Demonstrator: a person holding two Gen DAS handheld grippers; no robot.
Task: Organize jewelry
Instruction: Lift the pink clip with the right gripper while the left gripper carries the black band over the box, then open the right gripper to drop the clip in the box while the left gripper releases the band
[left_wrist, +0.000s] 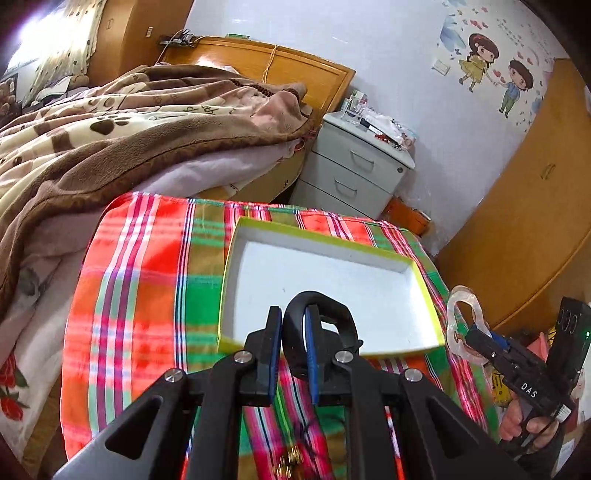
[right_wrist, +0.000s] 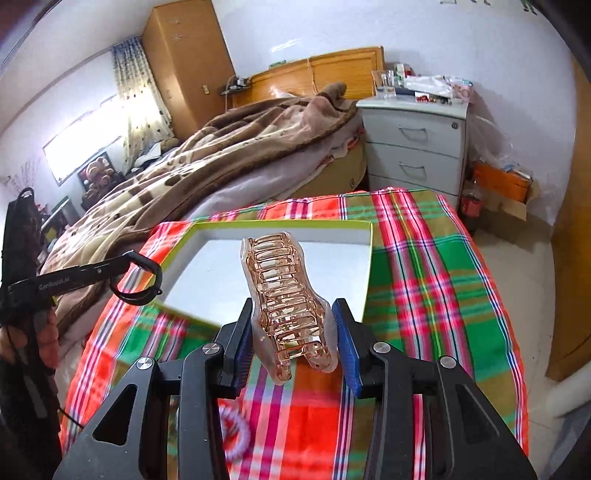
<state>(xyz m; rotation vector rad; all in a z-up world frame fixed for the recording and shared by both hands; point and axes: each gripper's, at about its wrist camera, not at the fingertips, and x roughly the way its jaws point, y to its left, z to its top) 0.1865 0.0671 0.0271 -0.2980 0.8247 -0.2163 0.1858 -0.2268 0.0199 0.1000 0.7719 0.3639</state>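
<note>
A shallow white box with a yellow-green rim (left_wrist: 236, 280) (right_wrist: 369, 251) lies on a plaid cloth; its inside looks empty. My left gripper (left_wrist: 293, 332) is shut on a black hair clip (left_wrist: 332, 314) and holds it over the box's near edge; the clip also shows in the right wrist view (right_wrist: 144, 277). My right gripper (right_wrist: 293, 328) is shut on a clear pink claw hair clip (right_wrist: 284, 291), raised above the cloth just short of the box. From the left wrist view that clip (left_wrist: 461, 325) hangs to the right of the box.
The plaid cloth (left_wrist: 140, 295) covers a small table beside a bed with a brown blanket (left_wrist: 110, 129). A grey drawer cabinet (right_wrist: 413, 147) stands behind. A purple hair tie (right_wrist: 236, 435) and small gold pieces (left_wrist: 288, 465) lie on the cloth near me.
</note>
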